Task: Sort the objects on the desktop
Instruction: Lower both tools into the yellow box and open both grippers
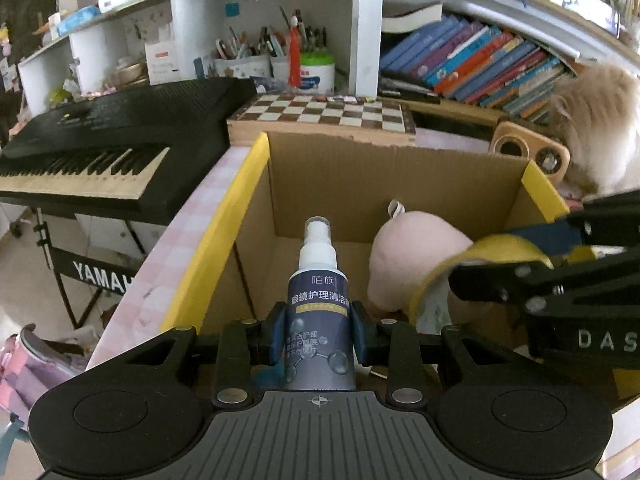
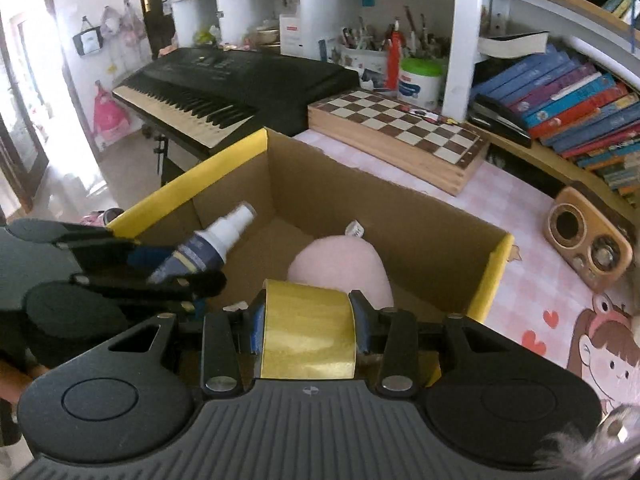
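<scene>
1. Keyboard and its stand sit far left, outside the job; I leave them alone.
2. Left gripper is clamped on the spray bottle, nozzle pointing forward, held above the open cardboard box near its left wall.
3. Inside the box a pink plush toy already lies on the floor, so I judge this to be the drop-off step.
4. Right gripper pinches the yellow tape roll flat between its pads, over the box's near edge, just in front of the plush.
5. Next move, I think: lower both a little, then release, bottle into the bare left part, tape clear of the plush.
6. Wooden radio on the table to the right is not yet sorted.
</scene>
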The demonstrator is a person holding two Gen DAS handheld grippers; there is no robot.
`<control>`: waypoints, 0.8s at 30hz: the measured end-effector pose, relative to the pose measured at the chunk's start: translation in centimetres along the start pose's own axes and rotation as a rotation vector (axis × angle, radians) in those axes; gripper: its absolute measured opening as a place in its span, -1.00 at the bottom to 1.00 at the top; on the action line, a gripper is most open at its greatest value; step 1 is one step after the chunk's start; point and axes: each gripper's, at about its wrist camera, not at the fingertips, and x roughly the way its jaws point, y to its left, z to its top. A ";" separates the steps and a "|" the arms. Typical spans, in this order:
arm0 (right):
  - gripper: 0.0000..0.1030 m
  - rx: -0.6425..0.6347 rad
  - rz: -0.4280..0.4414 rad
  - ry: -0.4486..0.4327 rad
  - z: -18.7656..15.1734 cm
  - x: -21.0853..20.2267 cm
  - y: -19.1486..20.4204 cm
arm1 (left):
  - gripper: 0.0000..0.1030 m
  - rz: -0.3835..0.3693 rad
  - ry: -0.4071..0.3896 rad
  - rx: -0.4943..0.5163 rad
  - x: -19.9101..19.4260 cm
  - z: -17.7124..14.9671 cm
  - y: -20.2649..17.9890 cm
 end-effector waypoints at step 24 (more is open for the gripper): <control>0.08 0.048 0.009 -0.076 1.8 -0.8 1.3 | 0.02 0.032 -0.275 -0.098 -7.9 -1.2 1.3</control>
